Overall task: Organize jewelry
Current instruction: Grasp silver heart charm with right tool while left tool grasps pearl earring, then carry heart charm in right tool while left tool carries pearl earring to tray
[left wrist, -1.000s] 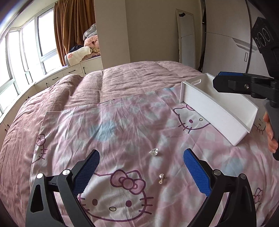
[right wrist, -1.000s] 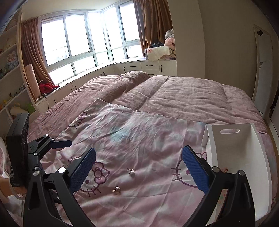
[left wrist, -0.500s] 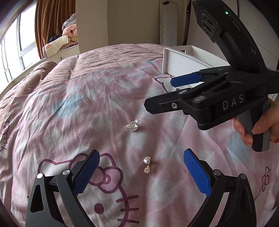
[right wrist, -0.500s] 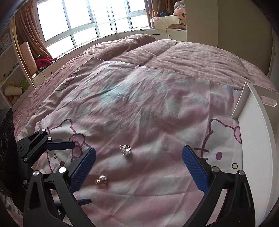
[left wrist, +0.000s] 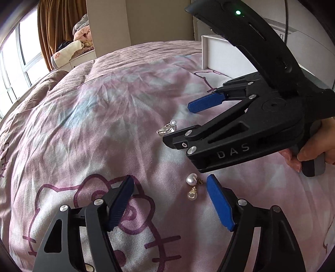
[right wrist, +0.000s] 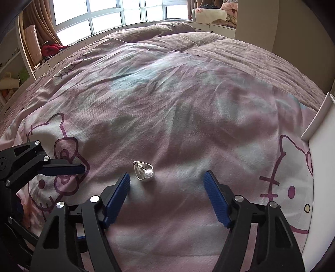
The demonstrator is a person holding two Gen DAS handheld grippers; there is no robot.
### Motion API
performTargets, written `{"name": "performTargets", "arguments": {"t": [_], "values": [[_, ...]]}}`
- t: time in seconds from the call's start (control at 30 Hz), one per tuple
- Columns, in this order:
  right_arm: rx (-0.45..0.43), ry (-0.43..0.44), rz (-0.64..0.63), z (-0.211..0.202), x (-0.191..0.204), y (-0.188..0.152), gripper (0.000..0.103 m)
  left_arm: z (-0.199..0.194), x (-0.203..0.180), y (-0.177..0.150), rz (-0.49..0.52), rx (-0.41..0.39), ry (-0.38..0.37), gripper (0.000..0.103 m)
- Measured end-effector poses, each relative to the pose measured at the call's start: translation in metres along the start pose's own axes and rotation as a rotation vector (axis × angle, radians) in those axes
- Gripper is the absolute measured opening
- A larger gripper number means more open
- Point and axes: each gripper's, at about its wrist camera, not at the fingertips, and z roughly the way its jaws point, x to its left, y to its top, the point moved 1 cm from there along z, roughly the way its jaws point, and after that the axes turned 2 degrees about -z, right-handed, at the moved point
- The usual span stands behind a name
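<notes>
1. Two tongs, left tongs [left wrist: 169, 200] and right tongs [right wrist: 166, 194], lower than a second ago, jaws just narrowed, gripping nothing.
2. Pearl earring [left wrist: 192, 186] and silver earring [right wrist: 143, 171] lie between pads on bed [right wrist: 188, 94]; pickup imminent.

left wrist view: low over bedspread [left wrist: 104, 125], angled down, facing white tray [left wrist: 215, 56] and wall. right wrist view: equally close, facing windows [right wrist: 100, 14]. shared: bedspread, silver earring [left wrist: 167, 129] [right wrist: 144, 172], each other's gripper.

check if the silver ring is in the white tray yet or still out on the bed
Out. The silver ring lies on the pink bedspread, apart from the white tray at the right edge.
</notes>
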Motion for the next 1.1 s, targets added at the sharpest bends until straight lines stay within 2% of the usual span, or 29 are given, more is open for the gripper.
{"name": "performTargets", "arguments": {"t": [0.07, 0.13, 0.2, 0.23, 0.3, 0.37, 0.4, 0.77, 1.1], "values": [[-0.010, -0.007, 0.006, 0.002, -0.001, 0.000, 0.056, 0.001, 0.000, 0.000, 0.001, 0.002, 0.007, 0.066], [-0.012, -0.016, 0.016, 0.002, -0.005, 0.002, 0.035, 0.003, 0.002, 0.000, -0.006, 0.005, 0.011, 0.061], [-0.009, -0.010, 0.032, 0.002, -0.009, 0.003, 0.028, 0.003, 0.004, 0.000, -0.014, 0.008, 0.005, 0.050], [-0.008, -0.007, 0.037, 0.002, -0.011, 0.004, 0.020, 0.003, 0.006, 0.000, -0.015, 0.008, 0.007, 0.048], [-0.007, -0.004, 0.039, 0.000, -0.013, 0.004, 0.019, 0.003, 0.006, 0.000, -0.015, 0.013, -0.009, 0.031], [-0.009, -0.005, 0.043, -0.002, -0.013, 0.004, 0.019, 0.003, 0.005, 0.000, -0.009, 0.019, -0.014, 0.021], [-0.011, -0.006, 0.044, -0.003, -0.014, 0.003, 0.019, 0.003, 0.004, 0.000, -0.006, 0.018, -0.013, 0.020], [-0.085, -0.033, 0.061, -0.048, -0.020, 0.009, 0.019, -0.030, 0.012, 0.006, -0.059, -0.022, 0.008, 0.018], [-0.211, -0.081, 0.055, -0.125, -0.021, 0.018, 0.019, -0.091, 0.021, 0.048, -0.091, -0.162, 0.074, 0.018]]}}
